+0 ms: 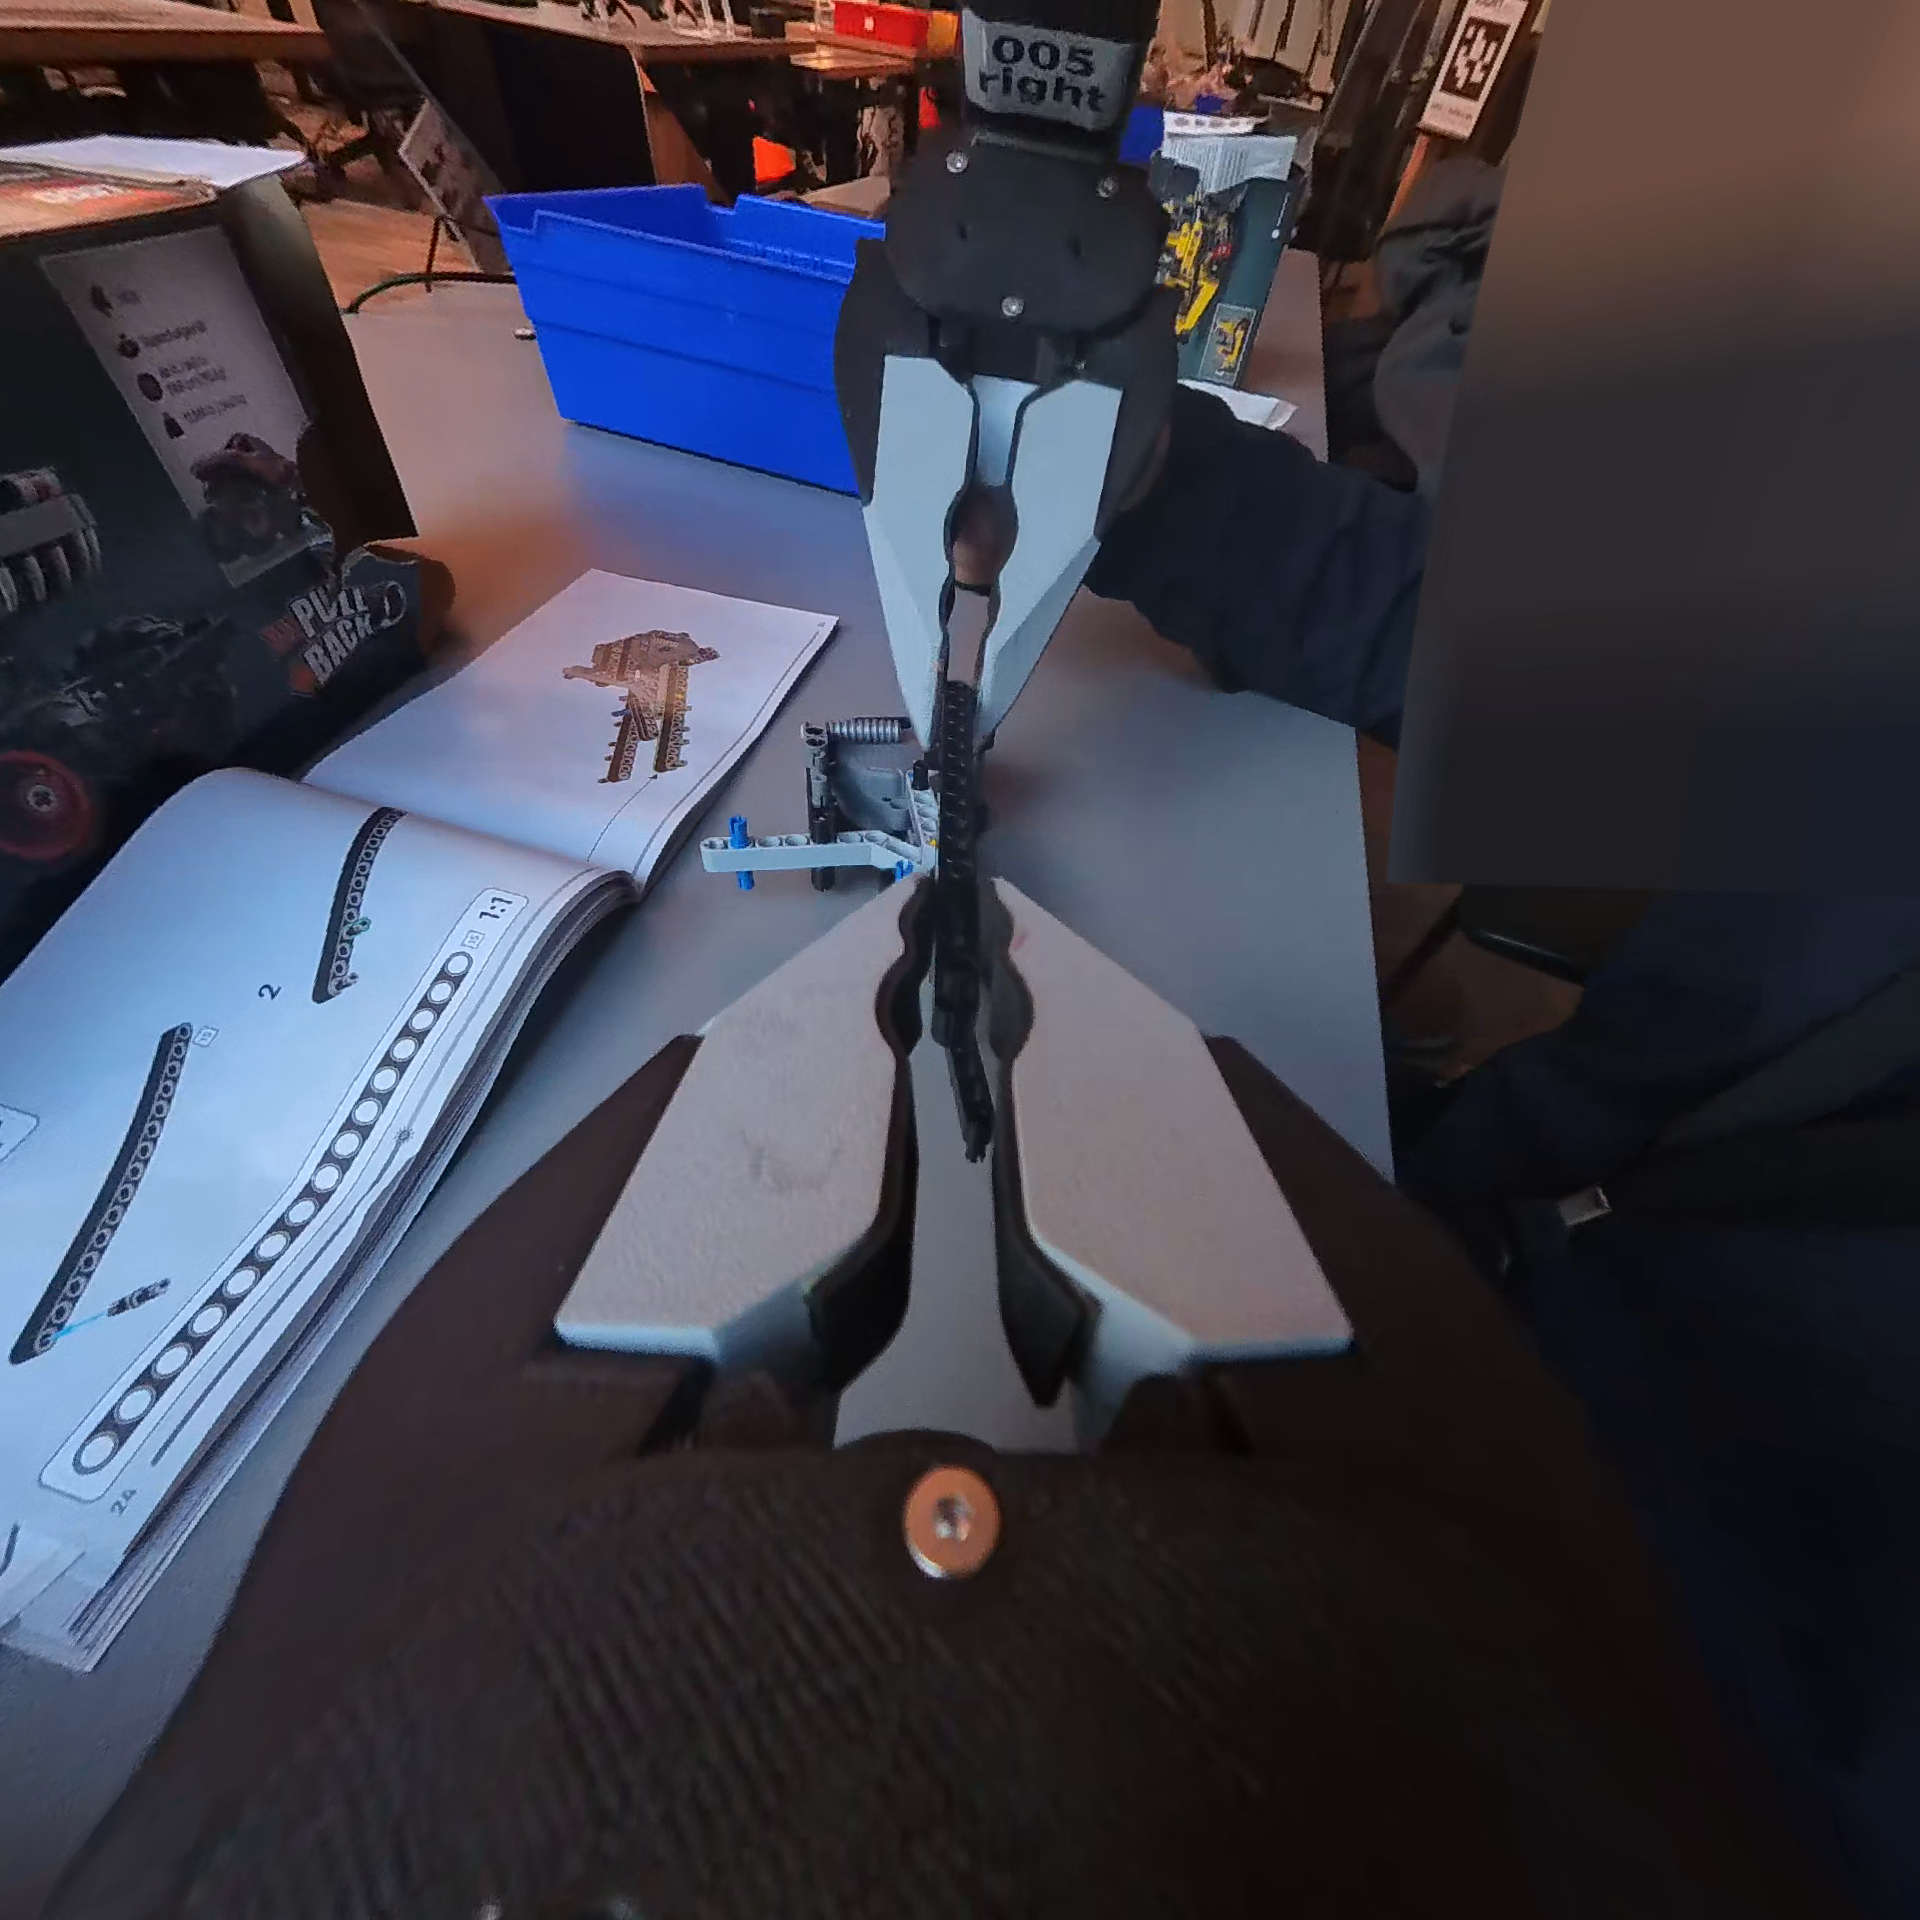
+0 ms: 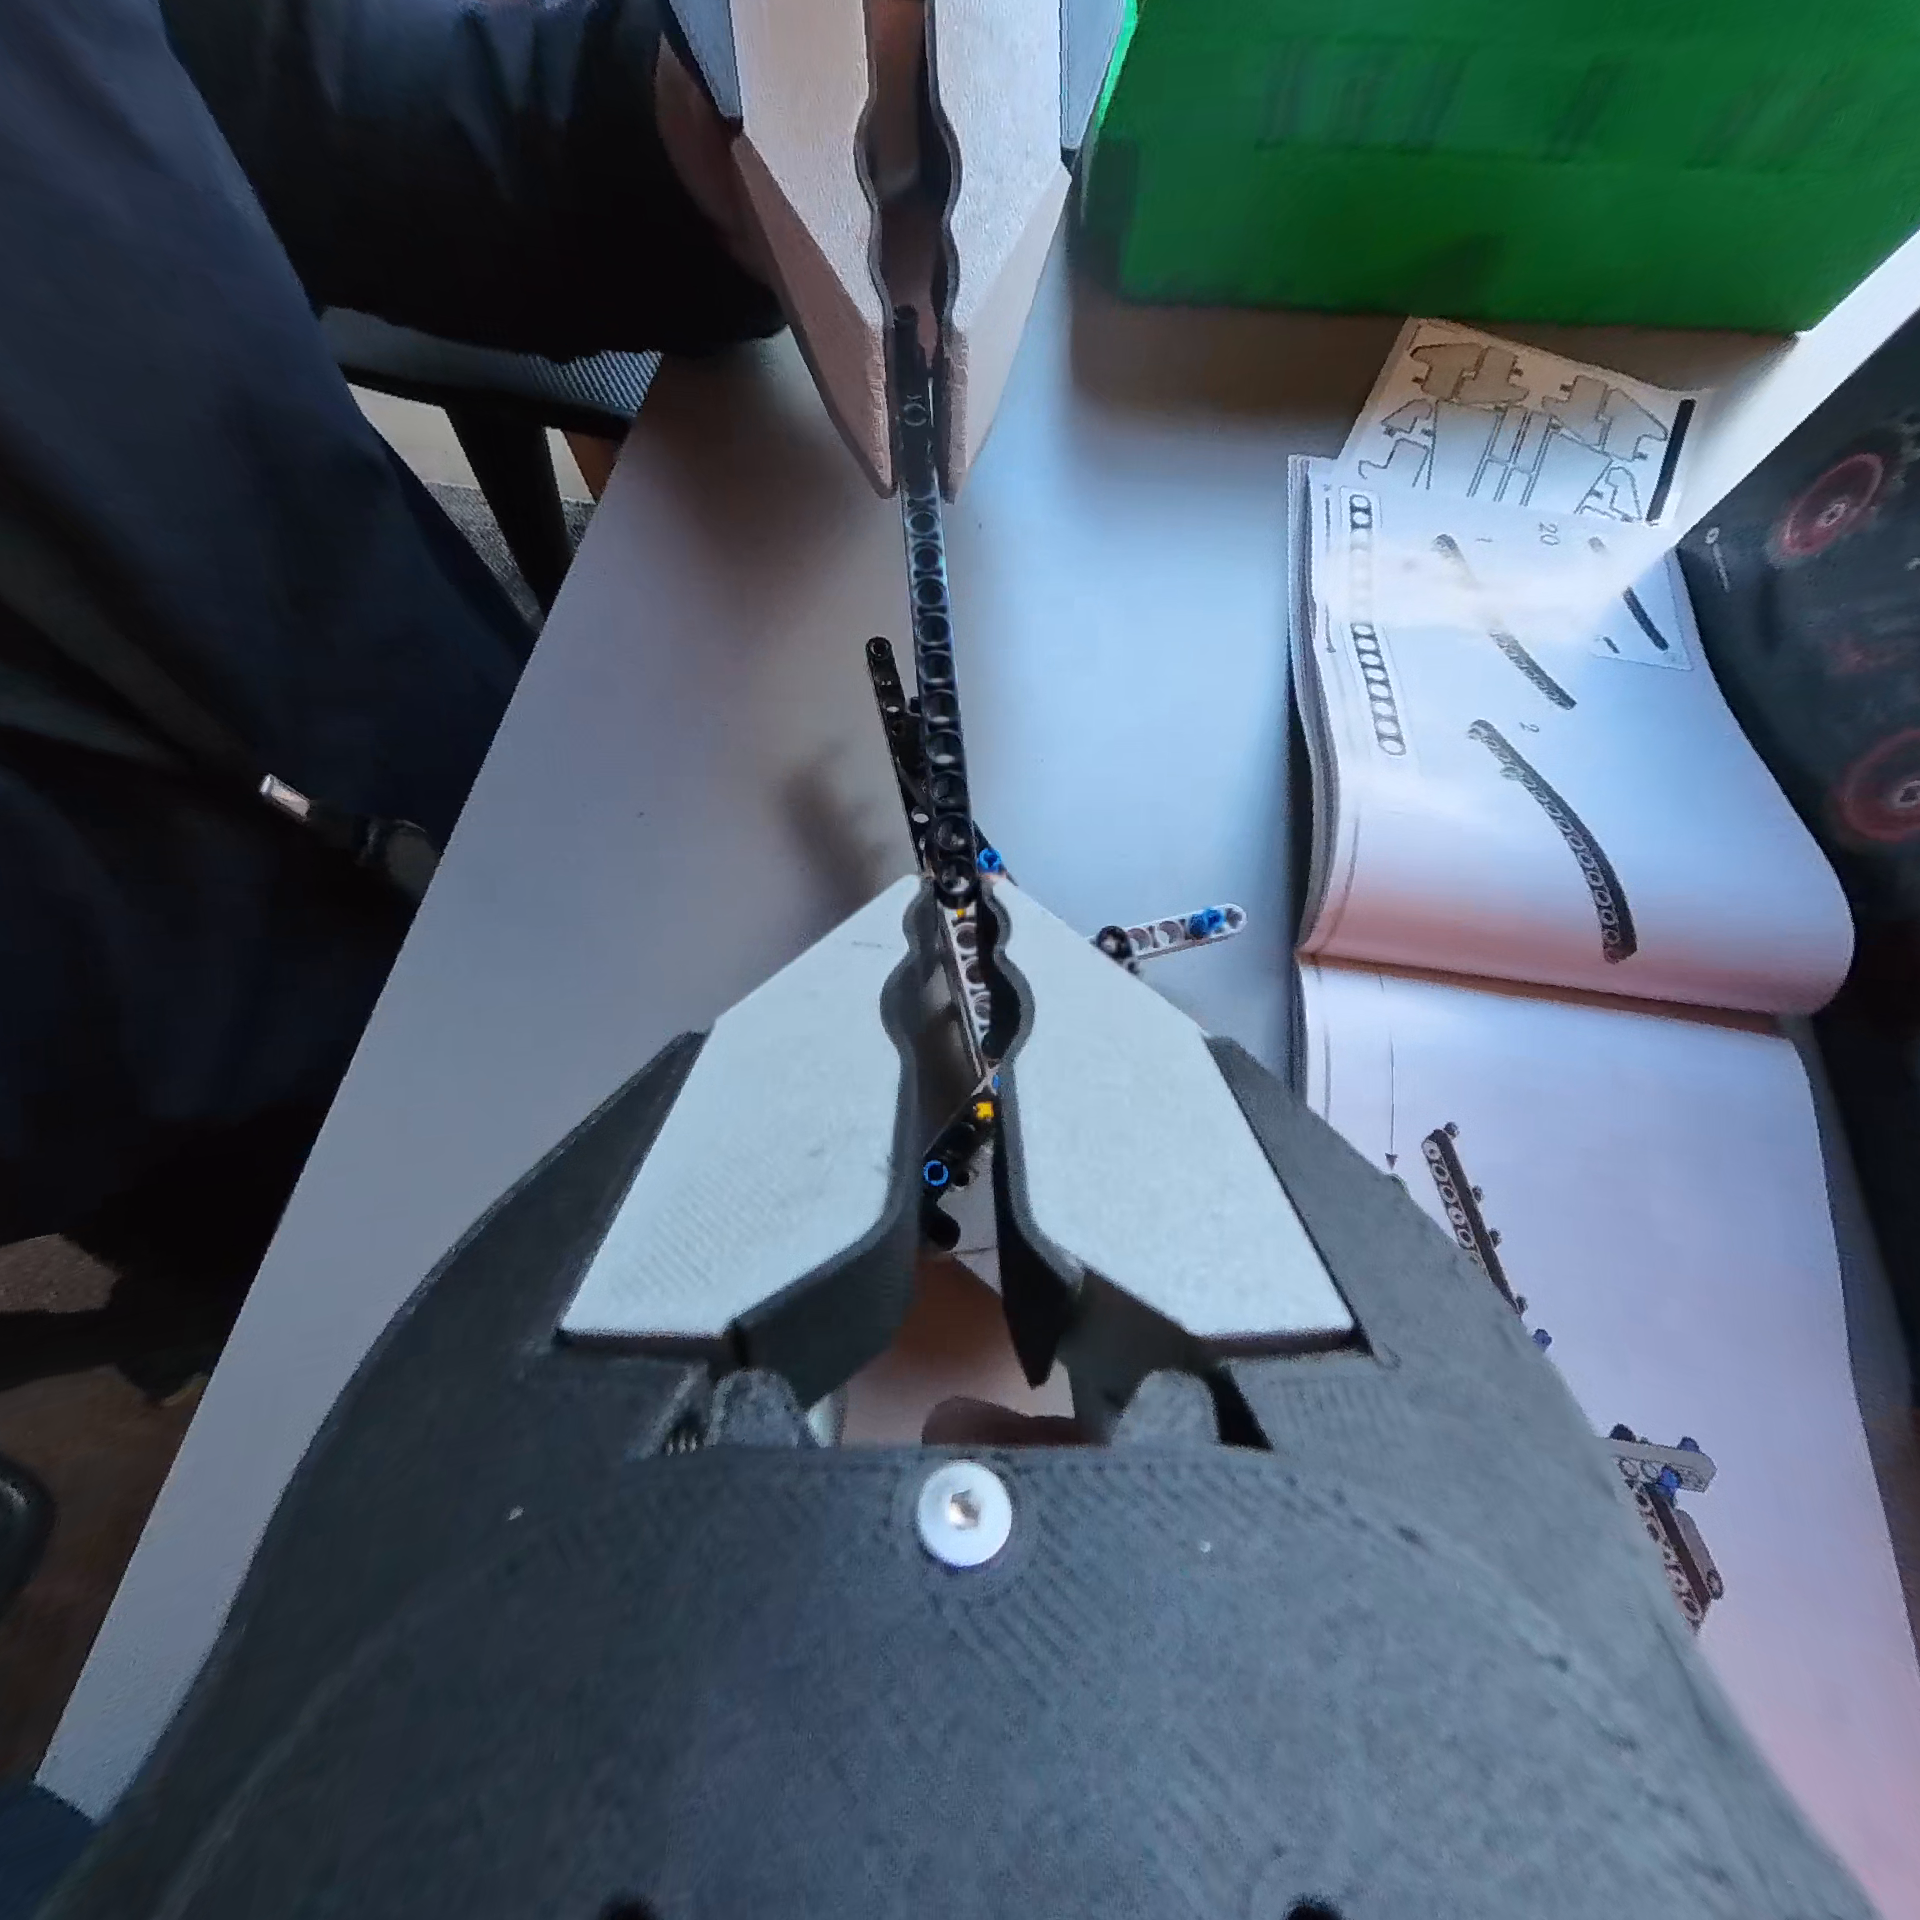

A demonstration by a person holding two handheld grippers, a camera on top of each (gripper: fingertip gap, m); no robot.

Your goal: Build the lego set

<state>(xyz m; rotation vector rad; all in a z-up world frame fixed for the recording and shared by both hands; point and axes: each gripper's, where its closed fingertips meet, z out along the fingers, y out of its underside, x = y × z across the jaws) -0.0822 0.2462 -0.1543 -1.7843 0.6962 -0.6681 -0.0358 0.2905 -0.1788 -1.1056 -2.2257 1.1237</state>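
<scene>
Black and long, the beam (image 1: 954,831) is held between my two grippers above the table (image 1: 1143,831), one at each end. My left gripper (image 1: 951,904) is closed narrow on the near end; the beam runs back between its pads and pokes out behind the tips. My right gripper (image 2: 961,894) faces it, tips pinched on the far end. In the right wrist view the beam passes into its jaws, though a second black beam and pins with blue and yellow ends crowd the same gap, so I cannot tell exactly which part those pads bear on.

Below the beam, the chassis (image 1: 852,810), grey with a spring on top and a light grey arm carrying a blue pin (image 1: 740,836), sits on the table just beside the open manual (image 1: 436,935). A blue bin (image 1: 675,312) stands farther back, a dark box (image 1: 187,468) to the side.

Risks noted:
- Both grips are on a thin edge. Any twist between my two hands would likely bow the beam or lever it out of one jaw.
- Releasing one end before the other is settled would let the beam swing down and knock the chassis.
- The beam hides the chassis holes from both cameras, so lining up pins is largely blind; forcing a misaligned pin could push the chassis across the table.
</scene>
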